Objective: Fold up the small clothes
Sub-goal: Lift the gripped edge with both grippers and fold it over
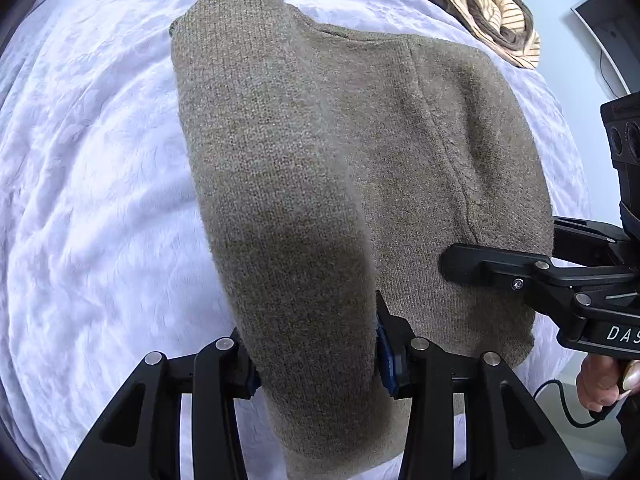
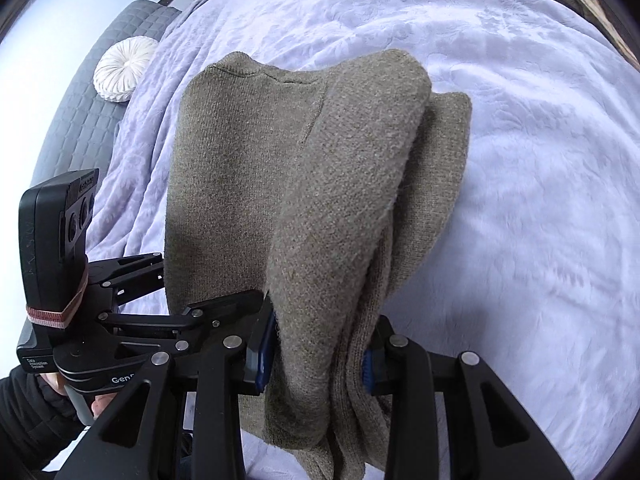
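Note:
An olive knit sweater [image 1: 320,152] hangs bunched over the white bedspread [image 1: 92,200], its far part still resting on the bed. My left gripper [image 1: 318,368] is shut on a thick fold of it, blue pads pressing both sides. In the right wrist view, my right gripper [image 2: 320,360] is shut on another doubled fold of the sweater [image 2: 340,200]. The right gripper [image 1: 452,264] also shows at the sweater's right edge, one finger over the knit. At the sweater's left edge the left gripper [image 2: 192,284] clamps the fabric.
A striped brown and cream garment [image 1: 492,12] lies at the bed's far right. A round white cushion [image 2: 124,68] sits on a grey quilted cover [image 2: 80,120] at the left. A person's hand [image 1: 604,380] holds the right gripper's handle.

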`<state>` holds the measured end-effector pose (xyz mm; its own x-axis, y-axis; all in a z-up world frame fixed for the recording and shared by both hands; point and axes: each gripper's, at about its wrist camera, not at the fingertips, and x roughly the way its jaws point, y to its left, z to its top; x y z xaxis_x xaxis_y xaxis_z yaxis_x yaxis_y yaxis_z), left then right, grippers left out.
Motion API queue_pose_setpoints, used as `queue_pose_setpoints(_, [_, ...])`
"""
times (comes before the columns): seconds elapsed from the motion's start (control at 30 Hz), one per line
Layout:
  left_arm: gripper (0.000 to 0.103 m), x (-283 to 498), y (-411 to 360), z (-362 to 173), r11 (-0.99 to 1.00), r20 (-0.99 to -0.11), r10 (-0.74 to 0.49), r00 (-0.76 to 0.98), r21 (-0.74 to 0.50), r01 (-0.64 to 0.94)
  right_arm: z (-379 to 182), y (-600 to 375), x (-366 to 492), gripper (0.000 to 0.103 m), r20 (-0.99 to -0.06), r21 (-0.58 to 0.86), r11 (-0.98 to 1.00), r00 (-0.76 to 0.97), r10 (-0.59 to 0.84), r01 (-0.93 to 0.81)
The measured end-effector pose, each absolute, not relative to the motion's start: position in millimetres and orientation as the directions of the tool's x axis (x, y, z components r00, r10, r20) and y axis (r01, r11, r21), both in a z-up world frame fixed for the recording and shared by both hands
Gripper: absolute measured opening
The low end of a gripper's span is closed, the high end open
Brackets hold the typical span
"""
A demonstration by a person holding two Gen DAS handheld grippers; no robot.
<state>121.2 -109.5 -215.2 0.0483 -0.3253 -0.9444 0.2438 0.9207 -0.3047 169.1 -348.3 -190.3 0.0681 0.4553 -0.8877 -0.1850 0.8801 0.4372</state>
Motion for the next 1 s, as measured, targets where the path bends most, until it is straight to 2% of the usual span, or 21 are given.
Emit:
queue_pose_setpoints(0.2, [0.046, 90, -113, -202, 0.919, -0.949, -0.308, 0.059, -0.281, 0.276, -177, -339, 137, 0.036, -0.892, 0.423, 0.888, 0.091, 0.443, -0.179])
queue_pose_setpoints(0.57, [0.046, 45, -98, -196, 0.891, -0.936, -0.348, 0.047, -0.315, 0.327, -161, -323, 79, 0.036, -0.908, 0.38, 0.914, 0.132, 0.398, -0.144])
queue_pose_setpoints(1.0, [0.046, 27, -96, -207, 0.876, -0.937, -0.347, 0.027, -0.314, 0.367, -161, -310, 29, 0.036, -0.923, 0.34, 0.931, 0.141, 0.357, -0.13])
